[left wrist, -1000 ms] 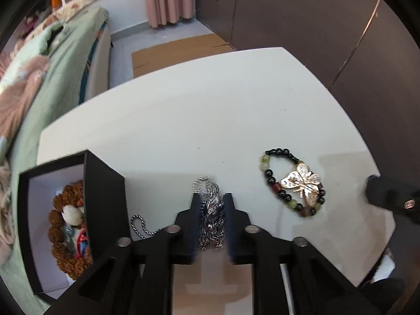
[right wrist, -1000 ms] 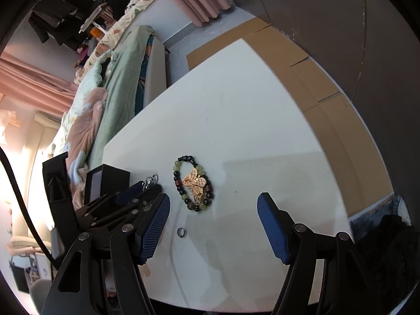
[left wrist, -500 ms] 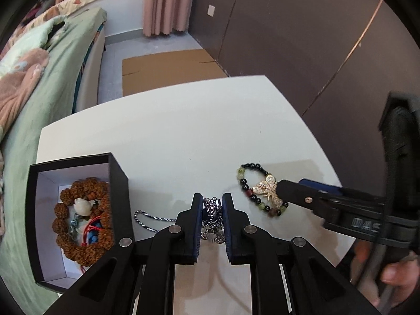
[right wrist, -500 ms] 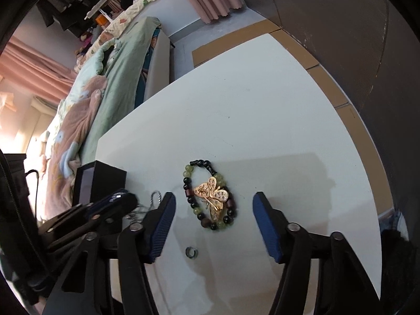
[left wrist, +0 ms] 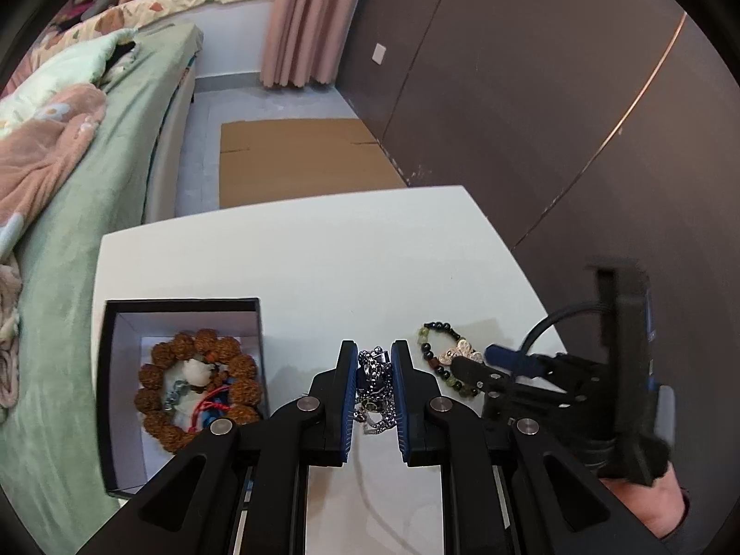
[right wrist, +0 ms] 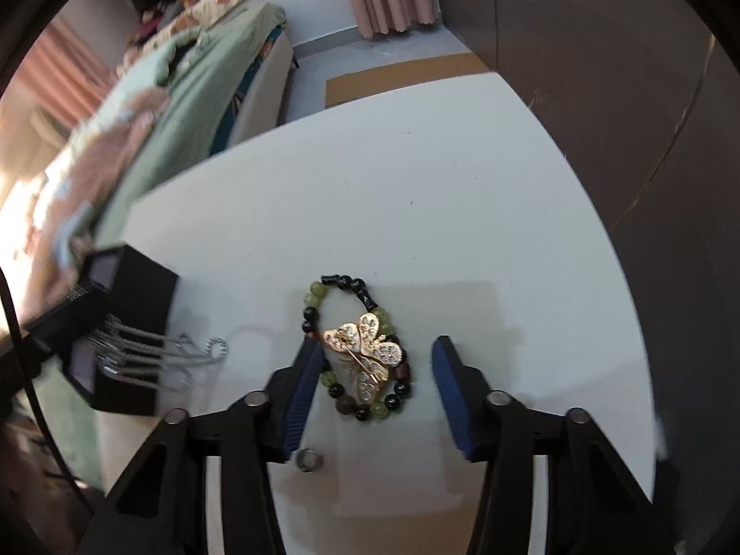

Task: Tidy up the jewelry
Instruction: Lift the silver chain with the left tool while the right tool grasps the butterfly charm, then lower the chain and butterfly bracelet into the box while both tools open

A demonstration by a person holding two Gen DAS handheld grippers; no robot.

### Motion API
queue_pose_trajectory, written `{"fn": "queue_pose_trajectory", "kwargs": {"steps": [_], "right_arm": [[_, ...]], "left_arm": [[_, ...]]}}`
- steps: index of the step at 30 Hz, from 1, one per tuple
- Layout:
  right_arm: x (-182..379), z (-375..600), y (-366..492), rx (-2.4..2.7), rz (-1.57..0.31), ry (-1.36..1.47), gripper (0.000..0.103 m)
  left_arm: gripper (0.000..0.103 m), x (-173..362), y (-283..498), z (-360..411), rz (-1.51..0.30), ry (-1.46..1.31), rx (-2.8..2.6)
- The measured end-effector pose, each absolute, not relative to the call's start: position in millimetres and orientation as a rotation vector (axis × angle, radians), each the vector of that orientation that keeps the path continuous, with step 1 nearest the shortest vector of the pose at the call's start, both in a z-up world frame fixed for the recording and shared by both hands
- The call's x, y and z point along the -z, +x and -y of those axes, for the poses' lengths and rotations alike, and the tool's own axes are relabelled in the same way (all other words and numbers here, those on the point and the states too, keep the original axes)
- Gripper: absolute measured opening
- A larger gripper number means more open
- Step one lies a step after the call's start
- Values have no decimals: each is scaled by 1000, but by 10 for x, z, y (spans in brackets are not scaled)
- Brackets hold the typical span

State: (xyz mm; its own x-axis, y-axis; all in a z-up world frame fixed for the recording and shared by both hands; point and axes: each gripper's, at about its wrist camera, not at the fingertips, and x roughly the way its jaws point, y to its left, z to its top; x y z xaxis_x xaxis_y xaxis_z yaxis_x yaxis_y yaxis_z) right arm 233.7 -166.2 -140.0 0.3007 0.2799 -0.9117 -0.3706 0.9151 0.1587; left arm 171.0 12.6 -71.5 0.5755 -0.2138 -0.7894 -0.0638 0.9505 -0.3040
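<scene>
**Two tongs working at once, one carrying and one reaching**

Two jobs are running side by side on the white table. The left gripper is clamped on a bunched silver chain, its blue pads pressing it from both sides while the loose end is dangling down toward the tabletop. It is holding the chain just beside the open black box, which already has a brown bead bracelet curled inside, so I judge the box to be where the chain is headed.

Over on the other side, the right gripper is tilting steeply down over the beaded bracelet with the gold butterfly. Its jaws have just been closing, yet they are standing apart: the left pad is brushing the beads' edge, the right pad is clear of them. The bracelet is lying flat between them, not held.

A small silver ring is sitting loose on the table just below that gripper's left finger, waiting its turn. Straddling the bracelet across its narrow width looks like the sensible way to pinch it.
</scene>
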Motion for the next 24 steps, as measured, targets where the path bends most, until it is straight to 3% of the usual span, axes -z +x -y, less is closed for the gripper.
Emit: {"fn": "queue_pose_trajectory", "kwargs": {"steps": [1, 5, 24], "right_arm": [[1395, 1660, 2324, -427, -1189, -104, 24], [1337, 1756, 2310, -436, -1194, -72, 18], [738, 1601, 2000, -599, -1058, 89, 18]], "left_arm": [[15, 696, 1693, -148, -952, -321, 89], [15, 574, 1598, -234, -915, -331, 89], [15, 266, 1199, -910, -771, -417, 5]]}}
